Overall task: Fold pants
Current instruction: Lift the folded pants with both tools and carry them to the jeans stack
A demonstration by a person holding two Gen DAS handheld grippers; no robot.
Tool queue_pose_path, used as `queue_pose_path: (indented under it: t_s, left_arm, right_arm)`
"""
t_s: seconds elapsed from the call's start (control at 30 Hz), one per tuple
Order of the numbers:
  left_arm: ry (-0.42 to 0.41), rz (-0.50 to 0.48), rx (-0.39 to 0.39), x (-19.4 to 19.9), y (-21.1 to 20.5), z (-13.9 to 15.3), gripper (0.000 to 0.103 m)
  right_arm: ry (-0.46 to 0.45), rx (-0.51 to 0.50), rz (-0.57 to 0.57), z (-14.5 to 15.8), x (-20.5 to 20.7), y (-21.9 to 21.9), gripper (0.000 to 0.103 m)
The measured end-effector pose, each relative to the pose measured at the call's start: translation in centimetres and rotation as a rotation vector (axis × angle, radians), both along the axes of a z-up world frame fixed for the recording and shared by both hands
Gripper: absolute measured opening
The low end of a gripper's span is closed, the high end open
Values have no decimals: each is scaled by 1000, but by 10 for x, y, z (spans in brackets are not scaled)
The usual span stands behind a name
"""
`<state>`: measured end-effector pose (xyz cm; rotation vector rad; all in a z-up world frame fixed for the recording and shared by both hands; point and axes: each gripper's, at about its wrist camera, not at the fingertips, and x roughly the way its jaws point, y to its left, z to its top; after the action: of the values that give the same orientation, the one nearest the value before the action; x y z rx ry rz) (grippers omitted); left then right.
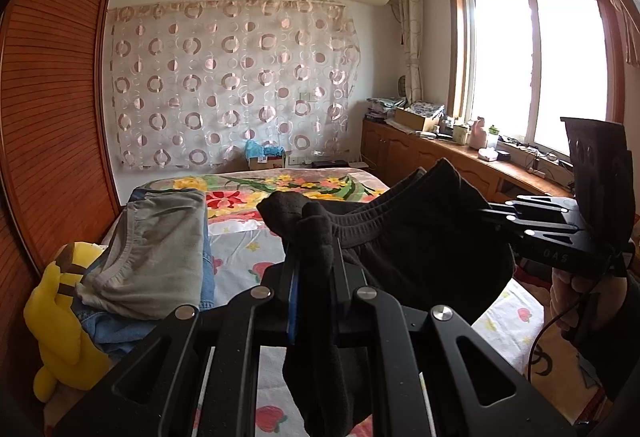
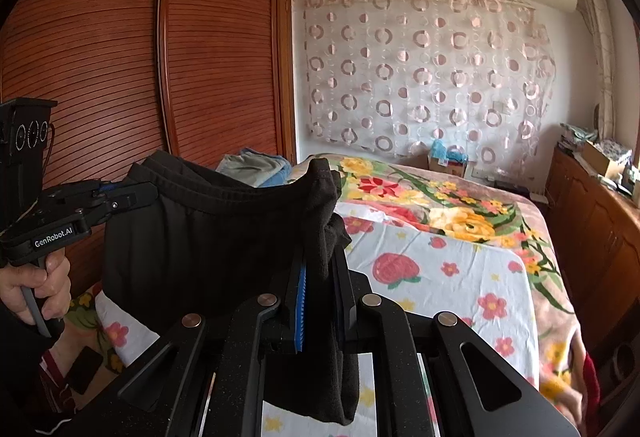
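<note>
Pants of soft black knit, elastic waistband up, hang above the flower-printed bed sheet. Left gripper and right gripper each pinch a waistband corner, apart from each other, probably so the cloth spreads flat before lowering to the sheet.

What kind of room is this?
A bedroom, most likely. There is a big bed with a flowery blanket, a tall wooden wardrobe, and a curtained window.
</note>
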<state>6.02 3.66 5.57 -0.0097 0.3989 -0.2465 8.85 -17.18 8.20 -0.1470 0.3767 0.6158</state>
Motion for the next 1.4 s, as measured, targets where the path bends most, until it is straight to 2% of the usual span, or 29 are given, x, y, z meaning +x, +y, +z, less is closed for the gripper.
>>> queue_pose_path:
  t_s: [0.27, 0.8, 1.17, 1.4]
  left_arm:
    - [19, 40, -4, 26, 27, -5, 12]
    - [27, 144, 8, 78, 83, -9, 12]
    - [6, 200, 0, 103, 100, -4, 12]
    - [8, 246, -41, 108, 113, -11, 12]
  right_arm:
    - [-1, -30, 41, -1, 36, 20, 11]
    - [-21, -74, 135, 11, 146, 76, 11]
    - [-79, -96, 181, 18, 196, 96, 11]
    - [-113, -145, 229, 17, 226, 125, 11]
